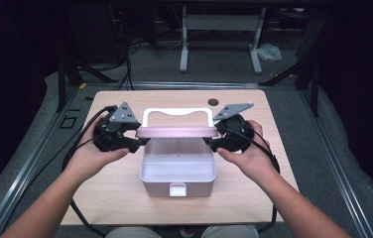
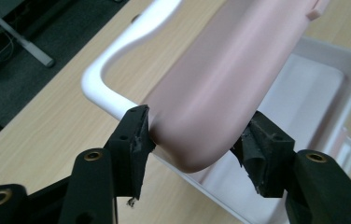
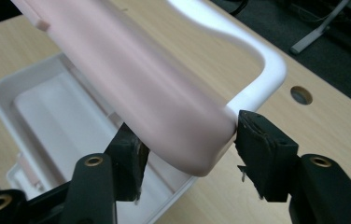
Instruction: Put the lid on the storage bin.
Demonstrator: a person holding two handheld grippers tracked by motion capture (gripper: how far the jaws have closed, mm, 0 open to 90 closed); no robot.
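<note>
Between the black pads (image 2: 138, 133) of the left gripper (image 2: 197, 140) sits one rounded corner of the pink lid (image 2: 225, 79); the pads flank it closely, the near one touching its edge and the far one seeming a hair off, so the jaws stand parted around the corner rather than pinching it. At the opposite end the right gripper (image 3: 190, 144) frames the other corner of the lid (image 3: 136, 88) in the same manner, one pad (image 3: 257, 140) just beside the edge and a slight gap visible, again parted, not clamped. The lid stands raised, roughly upright on its hinge line at the back of the open white box (image 1: 178, 171), which rests near the middle of the wooden table (image 1: 125, 198); a white handle (image 1: 177, 113) loops behind it. Judged by appearance, lid and box are thin moulded plastic: light, stiff, smooth and rather slippery under rubber pads, so the short end edges near the corners look the soundest hold, taken on both sides at once. Counted: one box, one lid, one handle, two grippers, one front latch (image 1: 177, 189).
</note>
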